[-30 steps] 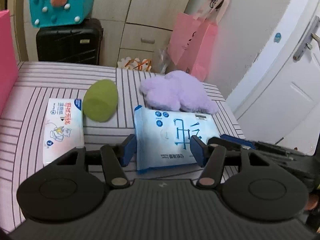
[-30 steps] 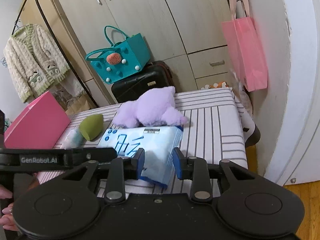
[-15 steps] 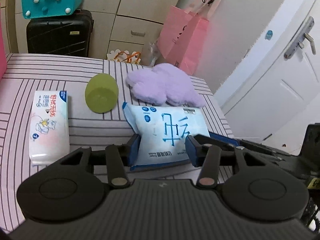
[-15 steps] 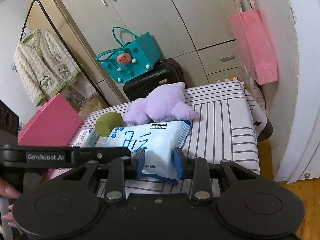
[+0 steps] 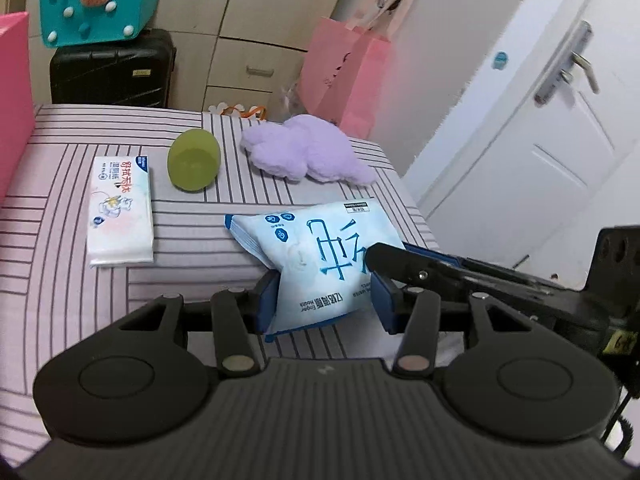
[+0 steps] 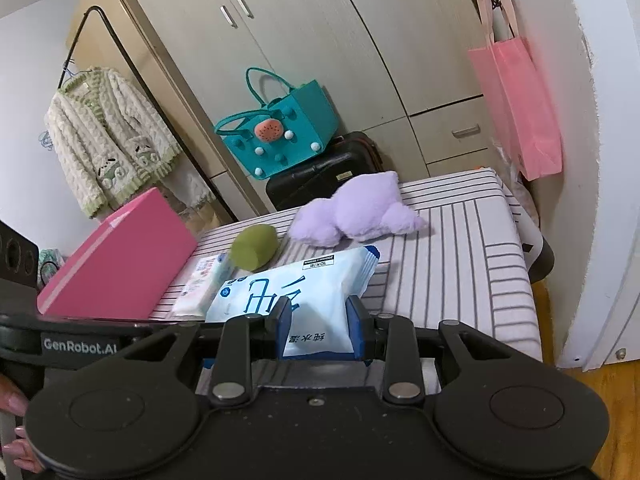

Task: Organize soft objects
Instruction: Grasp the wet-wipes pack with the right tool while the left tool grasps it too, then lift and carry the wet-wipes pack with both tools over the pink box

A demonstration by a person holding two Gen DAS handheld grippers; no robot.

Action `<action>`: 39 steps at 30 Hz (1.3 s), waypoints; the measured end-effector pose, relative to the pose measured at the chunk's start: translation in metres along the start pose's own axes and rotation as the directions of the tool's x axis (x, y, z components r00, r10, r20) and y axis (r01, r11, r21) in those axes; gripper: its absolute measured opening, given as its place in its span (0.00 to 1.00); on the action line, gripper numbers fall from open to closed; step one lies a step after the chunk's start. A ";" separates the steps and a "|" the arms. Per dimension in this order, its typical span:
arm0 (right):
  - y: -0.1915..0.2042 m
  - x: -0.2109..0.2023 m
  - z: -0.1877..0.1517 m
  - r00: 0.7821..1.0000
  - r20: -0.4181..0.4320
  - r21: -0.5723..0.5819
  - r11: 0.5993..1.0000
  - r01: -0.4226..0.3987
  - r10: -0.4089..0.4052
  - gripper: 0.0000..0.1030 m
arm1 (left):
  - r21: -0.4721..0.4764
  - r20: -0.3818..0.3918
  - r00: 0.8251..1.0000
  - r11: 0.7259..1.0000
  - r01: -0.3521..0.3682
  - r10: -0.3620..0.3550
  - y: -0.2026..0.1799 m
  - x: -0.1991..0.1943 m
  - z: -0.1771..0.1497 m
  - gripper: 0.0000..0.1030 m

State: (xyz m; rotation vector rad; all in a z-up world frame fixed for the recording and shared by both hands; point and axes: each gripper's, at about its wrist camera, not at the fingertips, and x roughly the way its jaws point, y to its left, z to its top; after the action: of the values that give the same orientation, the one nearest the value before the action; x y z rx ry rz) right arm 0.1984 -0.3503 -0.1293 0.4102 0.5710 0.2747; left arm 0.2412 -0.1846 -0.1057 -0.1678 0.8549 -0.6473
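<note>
A light blue wet-wipe pack point(image 5: 320, 260) is lifted off the striped table point(image 5: 200, 248), its near end pinched between the pads of both grippers. My left gripper point(image 5: 324, 304) is shut on its lower edge. My right gripper point(image 6: 320, 332) is shut on its end in the right wrist view, where the pack point(image 6: 296, 292) rises toward the camera. A purple plush toy point(image 5: 308, 152), a green sponge egg point(image 5: 194, 164) and a white tissue pack point(image 5: 120, 208) lie on the table beyond.
A pink box point(image 6: 120, 256) stands at the table's left side. A black suitcase point(image 5: 112, 68) with a teal bag point(image 5: 96, 0) stands behind the table. A pink bag point(image 6: 520, 108) hangs on the wall at right, near a white door point(image 5: 540, 120).
Both grippers have closed further on the wet-wipe pack and raised its near end off the table; the pack now tilts up toward the cameras.
</note>
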 end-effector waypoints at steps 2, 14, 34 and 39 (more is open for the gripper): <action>0.007 -0.008 -0.005 1.000 0.008 -0.006 1.000 0.009 -0.009 0.36 | 0.007 -0.002 1.000 1.000 0.016 -0.016 0.000 -0.009 -0.004 0.46; 0.050 -0.043 -0.035 1.000 -0.004 -0.024 1.000 0.010 -0.010 0.38 | 0.069 -0.013 0.998 0.996 0.057 -0.056 0.003 -0.063 -0.040 0.46; 0.132 -0.080 -0.085 0.976 -0.218 -0.096 0.995 -0.034 0.012 0.43 | 0.154 -0.094 0.993 0.984 0.087 -0.073 0.021 -0.148 -0.091 0.46; 0.150 -0.079 -0.089 0.964 -0.260 -0.105 0.991 -0.077 0.047 0.43 | 0.163 -0.104 0.993 0.984 0.072 -0.056 0.030 -0.170 -0.095 0.46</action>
State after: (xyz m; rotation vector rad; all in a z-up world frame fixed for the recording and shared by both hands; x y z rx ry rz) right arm 0.0631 -0.2197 -0.0938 0.2833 0.7936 0.4231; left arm 0.1024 -0.0491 -0.0700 -0.0118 0.8892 -0.7897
